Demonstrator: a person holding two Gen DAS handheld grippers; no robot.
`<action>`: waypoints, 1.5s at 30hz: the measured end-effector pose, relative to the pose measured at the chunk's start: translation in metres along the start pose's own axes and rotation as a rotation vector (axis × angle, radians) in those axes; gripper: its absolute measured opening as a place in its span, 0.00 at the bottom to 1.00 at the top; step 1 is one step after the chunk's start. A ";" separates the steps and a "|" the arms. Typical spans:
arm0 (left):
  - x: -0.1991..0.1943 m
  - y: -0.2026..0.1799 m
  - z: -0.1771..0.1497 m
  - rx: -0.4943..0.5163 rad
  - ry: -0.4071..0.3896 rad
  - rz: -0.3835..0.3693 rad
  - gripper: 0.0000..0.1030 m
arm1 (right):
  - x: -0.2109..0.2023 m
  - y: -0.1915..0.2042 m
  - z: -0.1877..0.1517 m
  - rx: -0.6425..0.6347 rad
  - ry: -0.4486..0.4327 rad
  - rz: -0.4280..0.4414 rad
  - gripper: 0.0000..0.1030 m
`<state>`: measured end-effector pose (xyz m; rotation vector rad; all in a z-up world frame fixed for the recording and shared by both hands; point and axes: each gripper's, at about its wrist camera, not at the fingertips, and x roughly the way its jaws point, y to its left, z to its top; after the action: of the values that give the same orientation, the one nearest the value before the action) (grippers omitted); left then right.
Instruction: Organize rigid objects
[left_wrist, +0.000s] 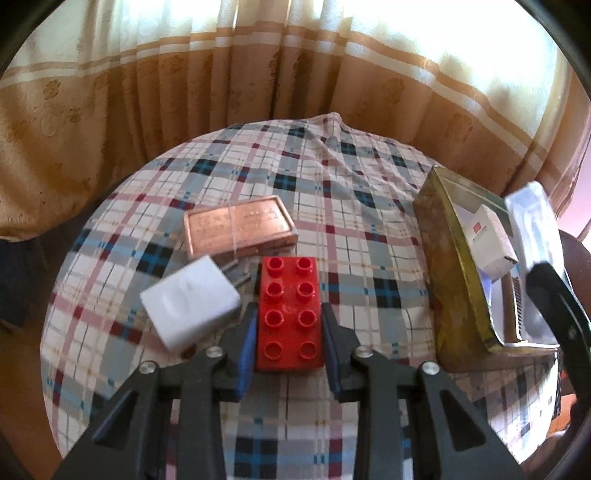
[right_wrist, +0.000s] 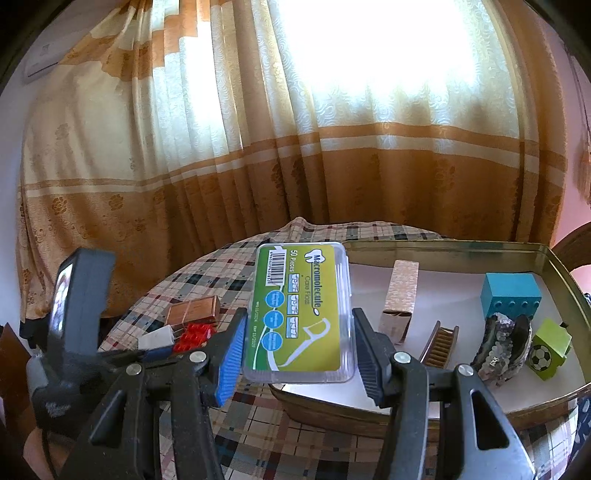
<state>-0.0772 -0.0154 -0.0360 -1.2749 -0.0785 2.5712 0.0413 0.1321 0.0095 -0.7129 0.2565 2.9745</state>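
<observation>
Left gripper (left_wrist: 290, 325): our jaws flank the red brick (left_wrist: 289, 314) mid-table, not clearly clamping.
Beside it: white charger (left_wrist: 190, 308), copper case (left_wrist: 240, 230).
Right gripper (right_wrist: 298, 347): we grip the floss box (right_wrist: 301, 312) above the tray's (right_wrist: 436, 245) near-left edge.
Advice: carry it inward, set flat, clear of the carton (right_wrist: 399, 301).

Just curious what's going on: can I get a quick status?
Left gripper around red brick on table. Right gripper holding floss box over tray. Nothing blocking.
</observation>
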 end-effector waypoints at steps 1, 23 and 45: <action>-0.003 0.000 -0.001 -0.011 -0.012 0.001 0.30 | 0.000 0.000 0.000 -0.004 -0.002 -0.003 0.55; -0.036 -0.034 -0.016 0.126 -0.206 0.199 0.30 | -0.010 0.007 0.000 -0.048 -0.050 -0.045 0.55; -0.040 -0.035 -0.017 0.114 -0.223 0.193 0.30 | -0.012 0.010 0.000 -0.070 -0.065 -0.073 0.55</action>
<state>-0.0333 0.0063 -0.0100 -0.9957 0.1534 2.8276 0.0506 0.1217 0.0161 -0.6174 0.1204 2.9436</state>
